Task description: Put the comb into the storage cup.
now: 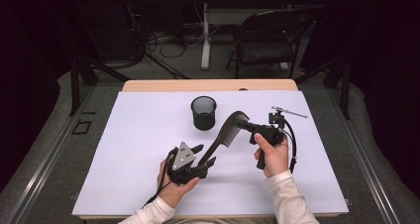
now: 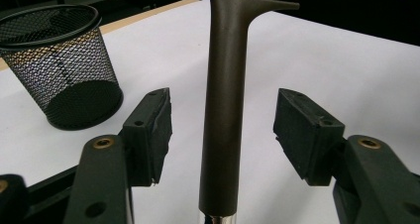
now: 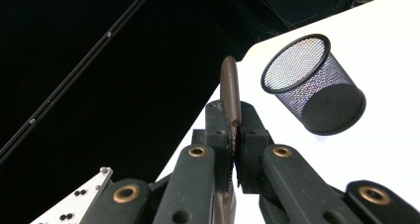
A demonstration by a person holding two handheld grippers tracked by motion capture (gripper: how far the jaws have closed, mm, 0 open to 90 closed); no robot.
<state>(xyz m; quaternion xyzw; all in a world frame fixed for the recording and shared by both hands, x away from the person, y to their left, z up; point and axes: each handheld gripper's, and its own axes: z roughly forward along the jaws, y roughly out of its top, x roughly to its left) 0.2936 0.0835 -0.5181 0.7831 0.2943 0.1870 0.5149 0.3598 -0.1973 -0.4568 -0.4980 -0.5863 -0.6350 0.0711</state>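
From my station the comb (image 2: 224, 110) reads as matt dark-brown plastic, smooth along the handle, with a bright chrome-like metal band at its lower end in the left gripper view. The cup (image 2: 57, 65) is black wire mesh, metal by the look of it, finely perforated, with a smooth solid rim and a faint sheen. I see the desk (image 1: 148, 135) covered by a matt white sheet, paper-like, with pale wood showing along its far edge. Both claws look like matt black plastic, with brass-coloured metal pins; the left claw (image 2: 223, 130) pads (image 2: 302, 130) seem rubbery.
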